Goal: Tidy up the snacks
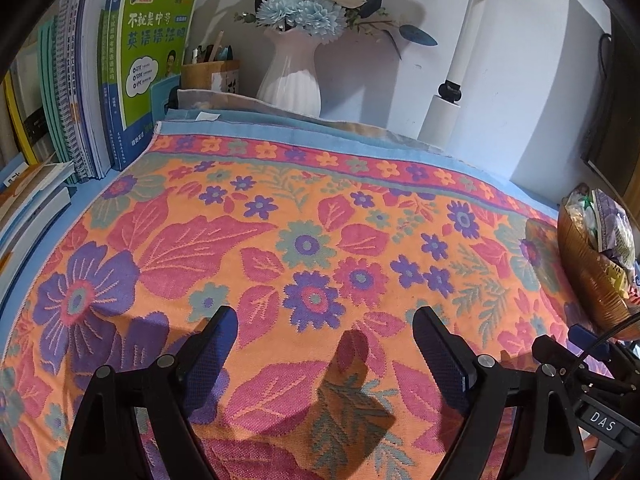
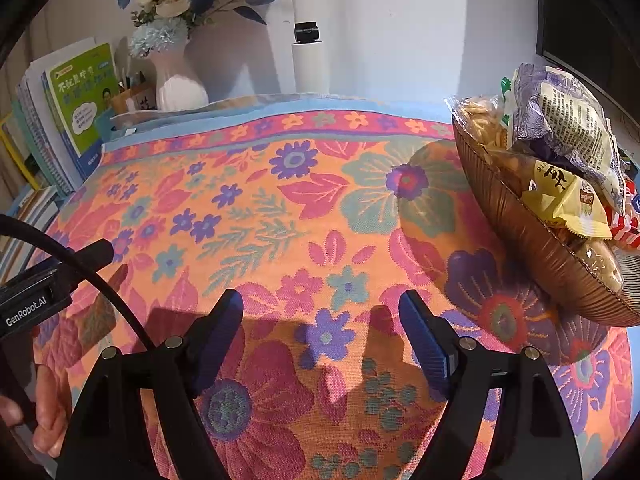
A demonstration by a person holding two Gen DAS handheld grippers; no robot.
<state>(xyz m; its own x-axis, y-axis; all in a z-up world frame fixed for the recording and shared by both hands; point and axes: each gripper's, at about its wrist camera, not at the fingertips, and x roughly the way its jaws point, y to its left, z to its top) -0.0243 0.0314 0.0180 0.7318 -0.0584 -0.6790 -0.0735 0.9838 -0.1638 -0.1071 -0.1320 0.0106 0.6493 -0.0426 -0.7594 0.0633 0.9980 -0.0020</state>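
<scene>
A brown ribbed bowl stands at the right of the floral cloth, piled with snack packets: a purple-and-white bag, a yellow packet, a clear bag of crackers and a red-and-white packet. The bowl also shows at the right edge of the left wrist view. My left gripper is open and empty above the cloth. My right gripper is open and empty, left of the bowl and apart from it.
Upright books line the back left, with stacked books below them. A white vase of flowers, a wooden pen holder and a white lamp post stand at the back by the wall.
</scene>
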